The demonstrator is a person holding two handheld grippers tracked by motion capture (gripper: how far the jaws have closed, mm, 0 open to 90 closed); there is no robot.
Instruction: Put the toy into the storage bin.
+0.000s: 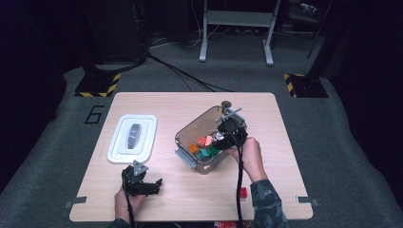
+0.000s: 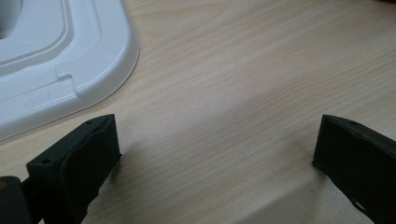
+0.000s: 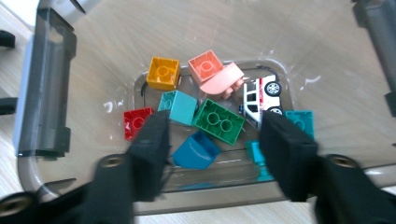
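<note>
A clear plastic container stands mid-table and holds several toy bricks: a green one, an orange one, a red one, pink and teal ones, plus a small white toy car. My right gripper hangs over the container's near right side and points down into it. In the right gripper view my right gripper stands open above the bricks, with nothing pressed between its pads. My left gripper rests low near the table's front left, open and empty over bare wood.
A white lid with a dark handle lies left of the container, and its corner is just ahead of the left gripper. A single red brick sits on the table by the right forearm. Black cables cross the floor beyond the table.
</note>
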